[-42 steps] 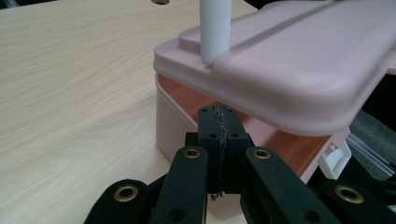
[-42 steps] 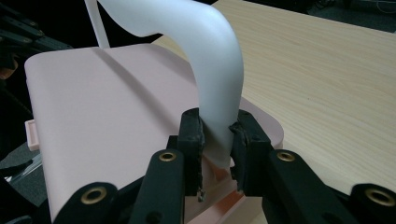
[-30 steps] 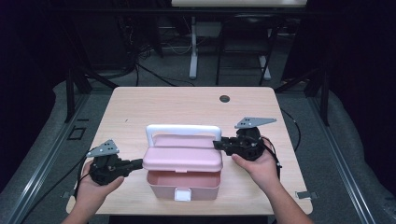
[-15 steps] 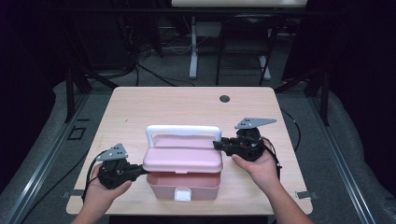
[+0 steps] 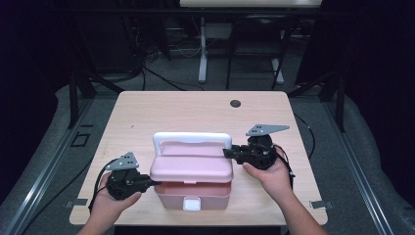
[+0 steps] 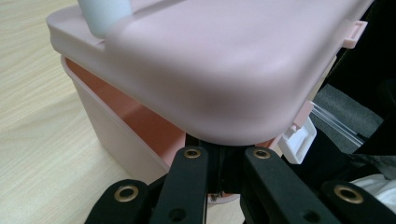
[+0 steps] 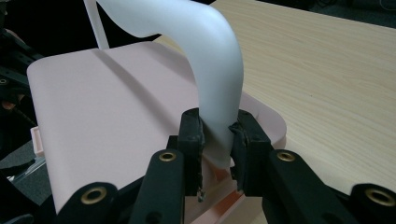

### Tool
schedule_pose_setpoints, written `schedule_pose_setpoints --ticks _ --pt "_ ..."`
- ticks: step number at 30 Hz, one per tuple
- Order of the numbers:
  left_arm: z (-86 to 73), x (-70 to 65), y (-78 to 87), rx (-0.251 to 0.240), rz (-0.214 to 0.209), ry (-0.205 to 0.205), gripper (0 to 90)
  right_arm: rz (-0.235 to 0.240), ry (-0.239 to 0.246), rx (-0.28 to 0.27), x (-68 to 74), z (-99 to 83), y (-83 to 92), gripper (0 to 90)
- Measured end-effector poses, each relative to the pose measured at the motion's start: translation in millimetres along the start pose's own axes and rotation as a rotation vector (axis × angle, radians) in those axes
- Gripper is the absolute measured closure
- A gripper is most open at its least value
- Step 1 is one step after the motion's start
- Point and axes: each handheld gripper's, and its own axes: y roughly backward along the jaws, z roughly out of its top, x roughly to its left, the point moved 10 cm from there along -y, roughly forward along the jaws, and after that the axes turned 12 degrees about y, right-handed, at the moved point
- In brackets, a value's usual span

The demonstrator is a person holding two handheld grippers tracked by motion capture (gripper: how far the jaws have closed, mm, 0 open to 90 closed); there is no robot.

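The pink box [image 5: 193,188] sits at the near middle of the table [image 5: 147,107], long axis crosswise between my hands, my right gripper [image 5: 229,152] clamped on its white handle [image 5: 192,137], my shut left gripper [image 5: 155,182] wedged under the lifted lid [image 5: 191,169].

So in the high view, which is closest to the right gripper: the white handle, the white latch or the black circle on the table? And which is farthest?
1. White handle: in the right gripper.
2. White latch: box front.
3. Black circle: table's far edge, slightly farther.
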Motion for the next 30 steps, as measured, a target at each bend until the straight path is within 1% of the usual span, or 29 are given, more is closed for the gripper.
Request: schedule_pose_setpoints --ticks 3,14,15,17,19,24,25,27,30 --pt "0.4 -2.7 -0.8 0.004 -0.002 -0.003 90.0 0.001 -0.002 0.001 0.0 -0.4 0.0 74.4" --pt "1.5 -4.7 0.9 0.001 -0.007 -0.010 90.0 0.008 -0.017 -0.007 -0.5 -2.9 -0.5 73.9" --pt "2.9 -4.9 1.3 -0.008 -0.006 -0.005 90.0 0.006 -0.016 -0.008 -0.7 -2.9 0.4 73.3" --pt "3.8 -5.4 1.6 -0.010 -0.009 -0.004 90.0 0.004 -0.018 -0.012 -0.9 -2.4 1.0 73.0" --pt "6.0 -5.7 2.5 -0.012 -0.003 -0.010 90.0 -0.007 -0.023 -0.027 -4.2 -0.9 5.3 72.7" --pt "10.4 -5.7 4.9 -0.016 -0.001 -0.019 90.0 -0.023 -0.023 -0.035 -7.2 -1.7 11.0 72.5" --pt "12.4 -6.6 5.3 -0.022 -0.003 -0.013 90.0 -0.021 -0.029 -0.044 -7.4 -1.7 13.9 72.6" --pt "14.5 -7.2 5.7 -0.021 -0.001 -0.020 90.0 -0.025 -0.031 -0.053 -7.6 -1.1 17.2 72.9" --pt "17.9 -7.5 6.7 -0.024 0.006 -0.019 90.0 -0.031 -0.028 -0.057 -8.3 -1.1 21.1 73.3"
